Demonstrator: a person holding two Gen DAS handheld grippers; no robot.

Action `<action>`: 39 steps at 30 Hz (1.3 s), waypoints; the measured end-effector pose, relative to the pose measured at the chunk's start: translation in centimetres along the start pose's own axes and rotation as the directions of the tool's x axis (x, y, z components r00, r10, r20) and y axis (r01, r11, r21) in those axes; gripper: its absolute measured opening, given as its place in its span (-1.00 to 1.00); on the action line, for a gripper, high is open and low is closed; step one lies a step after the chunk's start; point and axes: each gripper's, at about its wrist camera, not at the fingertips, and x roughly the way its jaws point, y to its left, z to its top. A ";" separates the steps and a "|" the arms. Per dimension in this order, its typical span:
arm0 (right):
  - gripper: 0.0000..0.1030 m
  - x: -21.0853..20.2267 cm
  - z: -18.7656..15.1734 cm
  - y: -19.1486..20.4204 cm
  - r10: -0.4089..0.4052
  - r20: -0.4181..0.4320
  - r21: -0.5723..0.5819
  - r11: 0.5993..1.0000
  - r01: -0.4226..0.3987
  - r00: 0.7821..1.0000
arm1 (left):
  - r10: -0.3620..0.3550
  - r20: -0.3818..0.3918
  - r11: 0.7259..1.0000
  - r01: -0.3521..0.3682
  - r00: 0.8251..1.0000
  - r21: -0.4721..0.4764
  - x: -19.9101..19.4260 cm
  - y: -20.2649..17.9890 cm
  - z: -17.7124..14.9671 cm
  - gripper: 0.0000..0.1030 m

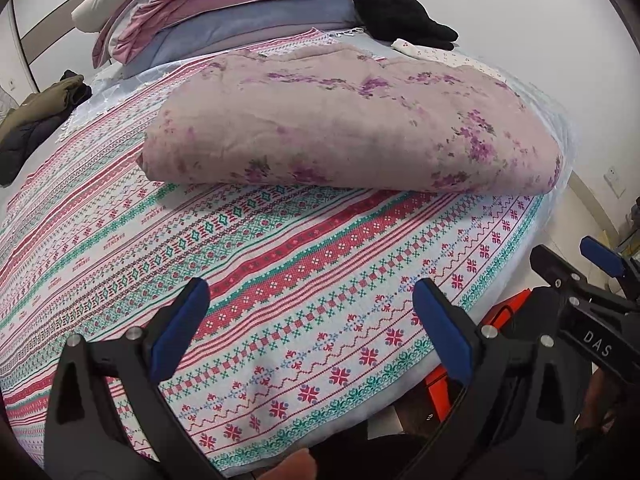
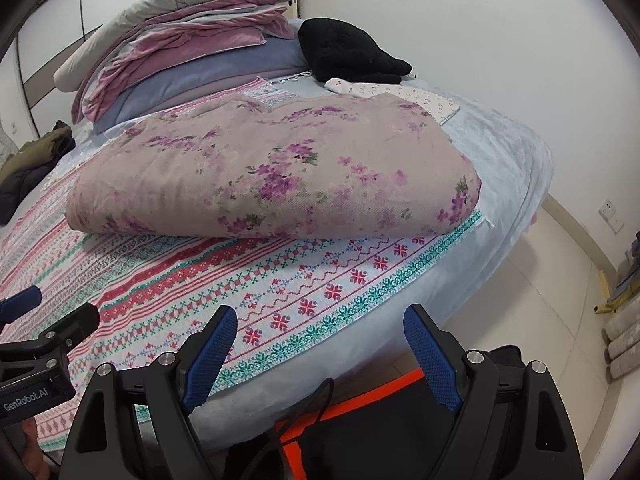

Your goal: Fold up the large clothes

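A folded pinkish quilt with purple flowers [image 1: 352, 120] lies on the bed's patterned red, green and white cover [image 1: 280, 280]; it also shows in the right wrist view [image 2: 272, 176]. My left gripper [image 1: 312, 320] is open and empty above the cover near the bed's front edge, well short of the quilt. My right gripper [image 2: 320, 344] is open and empty over the bed's front right edge. The right gripper shows at the right of the left wrist view [image 1: 576, 264], and the left gripper shows at the left of the right wrist view [image 2: 48, 308].
Stacked pillows and folded bedding [image 2: 192, 48] lie at the head of the bed, with a black garment [image 2: 352, 52] beside them. A dark olive jacket [image 1: 36, 120] lies at the far left edge. An orange and black bag [image 2: 380, 420] sits on the floor below my right gripper.
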 end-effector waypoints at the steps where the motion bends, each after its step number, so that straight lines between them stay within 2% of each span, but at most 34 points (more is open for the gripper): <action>1: 0.68 0.0 0.0 0.0 -0.001 -0.001 -0.001 1.000 0.001 1.000 | 0.000 -0.001 1.000 0.000 1.000 -0.001 0.0 0.0 0.0 0.96; 39: 0.68 -0.4 -0.2 0.4 -0.014 0.001 0.004 1.000 0.014 1.000 | -0.027 -0.017 1.000 0.027 0.999 0.004 -0.3 -0.1 -0.1 0.96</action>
